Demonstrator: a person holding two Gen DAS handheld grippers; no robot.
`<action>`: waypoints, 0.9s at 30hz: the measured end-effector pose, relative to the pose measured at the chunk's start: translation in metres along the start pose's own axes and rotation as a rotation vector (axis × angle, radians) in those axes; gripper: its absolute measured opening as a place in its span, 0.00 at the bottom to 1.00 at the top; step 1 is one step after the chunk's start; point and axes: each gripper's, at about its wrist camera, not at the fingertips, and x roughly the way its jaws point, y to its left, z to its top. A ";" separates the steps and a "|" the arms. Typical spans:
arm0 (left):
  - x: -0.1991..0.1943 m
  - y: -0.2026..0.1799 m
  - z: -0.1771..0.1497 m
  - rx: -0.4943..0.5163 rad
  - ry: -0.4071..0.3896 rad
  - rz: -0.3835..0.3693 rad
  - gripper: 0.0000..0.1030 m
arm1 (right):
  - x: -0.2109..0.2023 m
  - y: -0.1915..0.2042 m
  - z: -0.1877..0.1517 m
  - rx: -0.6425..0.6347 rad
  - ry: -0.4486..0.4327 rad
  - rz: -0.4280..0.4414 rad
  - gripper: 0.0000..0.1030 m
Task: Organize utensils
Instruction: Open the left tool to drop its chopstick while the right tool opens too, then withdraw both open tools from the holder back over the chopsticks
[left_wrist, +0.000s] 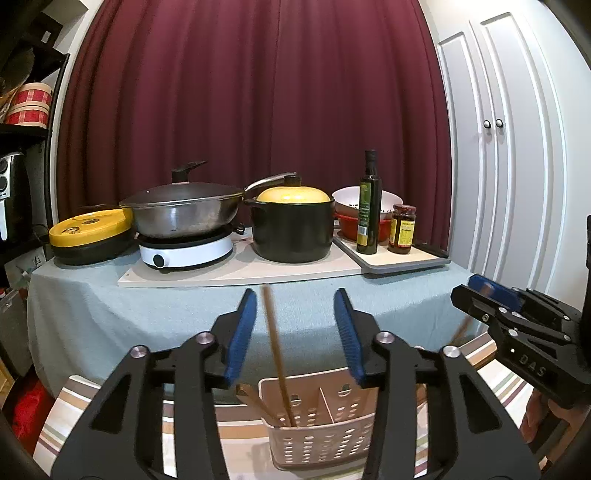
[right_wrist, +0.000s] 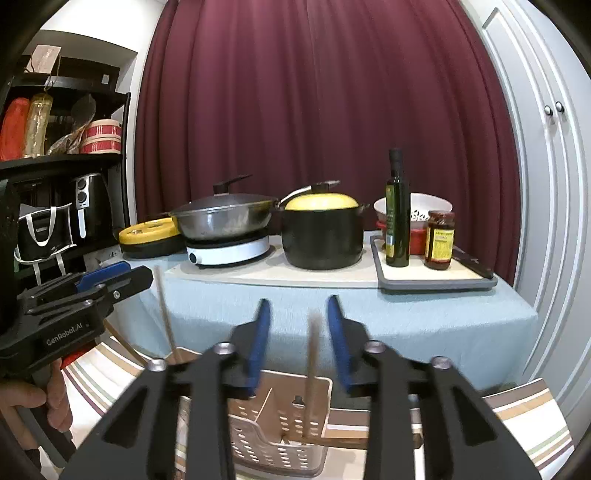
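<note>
I look across a table (left_wrist: 147, 306) draped in pale blue cloth, backed by a dark red curtain (left_wrist: 251, 92) with white cupboard doors (left_wrist: 509, 140) to its right. Along the table's far edge stand a lidded wok (left_wrist: 184, 212) on a white hob (left_wrist: 186, 251), a black pot with a yellow lid (left_wrist: 293, 230) toward the middle, and, at the far right corner, a tray (left_wrist: 406, 263) carrying a dark oil bottle (left_wrist: 369, 206) and a sauce jar (left_wrist: 402, 229). Nearer to me is a striped surface (left_wrist: 66, 424) on which sits the pink perforated utensil basket (left_wrist: 321, 435), split into compartments. My left claw (left_wrist: 295, 332) hangs above the basket with its blue pads well apart, gripping nothing; a wooden chopstick (left_wrist: 275, 347) stands tilted in the basket's left compartment and rises between those pads, and I cannot tell that it touches either one. My right claw (right_wrist: 300, 339) is likewise spread wide over the basket (right_wrist: 273, 439), a blurred chopstick (right_wrist: 312, 373) standing loose between its fingers with its lower end down in the basket. A hand (right_wrist: 44, 402) grips the left tool's handle.
</note>
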 end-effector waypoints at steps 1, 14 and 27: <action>-0.002 0.001 0.001 -0.003 -0.003 0.002 0.49 | -0.003 0.000 0.001 -0.002 -0.005 -0.002 0.39; -0.064 -0.001 0.003 -0.005 -0.048 0.017 0.70 | -0.058 0.002 0.007 -0.030 -0.045 -0.012 0.50; -0.122 -0.011 -0.066 0.012 0.015 0.029 0.71 | -0.115 -0.019 -0.056 -0.004 0.038 -0.108 0.50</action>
